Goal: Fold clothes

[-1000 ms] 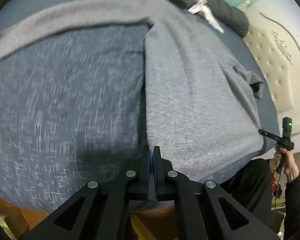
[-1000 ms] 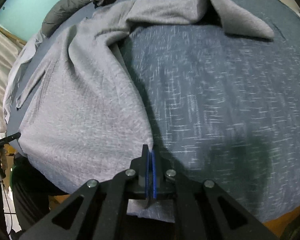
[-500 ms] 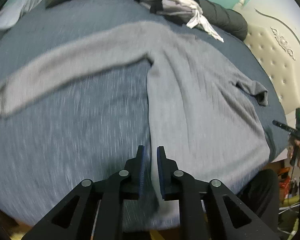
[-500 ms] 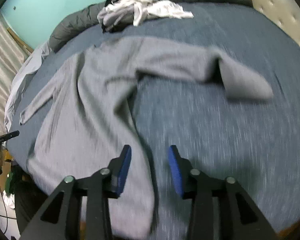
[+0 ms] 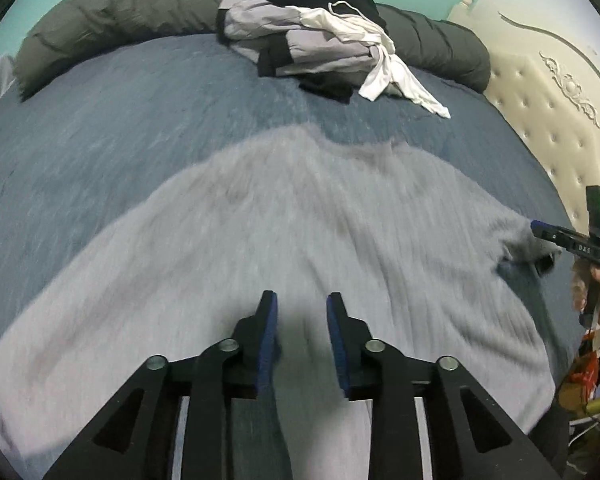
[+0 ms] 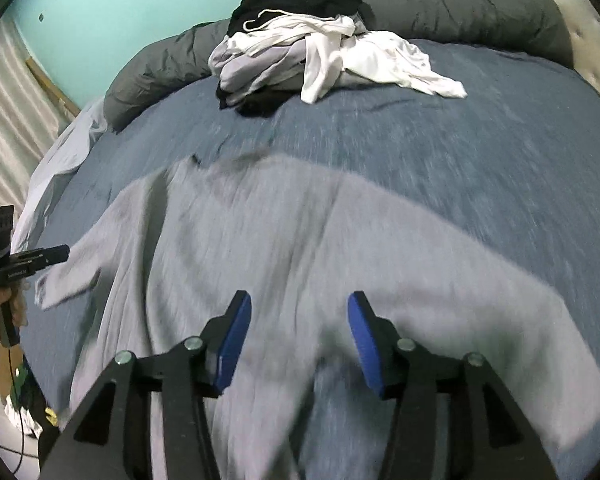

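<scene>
Matt grey knit sweater lies on blue woven cloth bedspread.

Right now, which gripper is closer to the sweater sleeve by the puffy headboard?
Right. The right gripper sits just beside that sleeve, at its end. The left gripper is over the middle of the sweater, farther from it.

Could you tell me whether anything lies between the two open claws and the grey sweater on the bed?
Nothing visible does. The left claw and right claw hang open directly above the grey sweater; the clothes pile sits far beyond it.
</scene>
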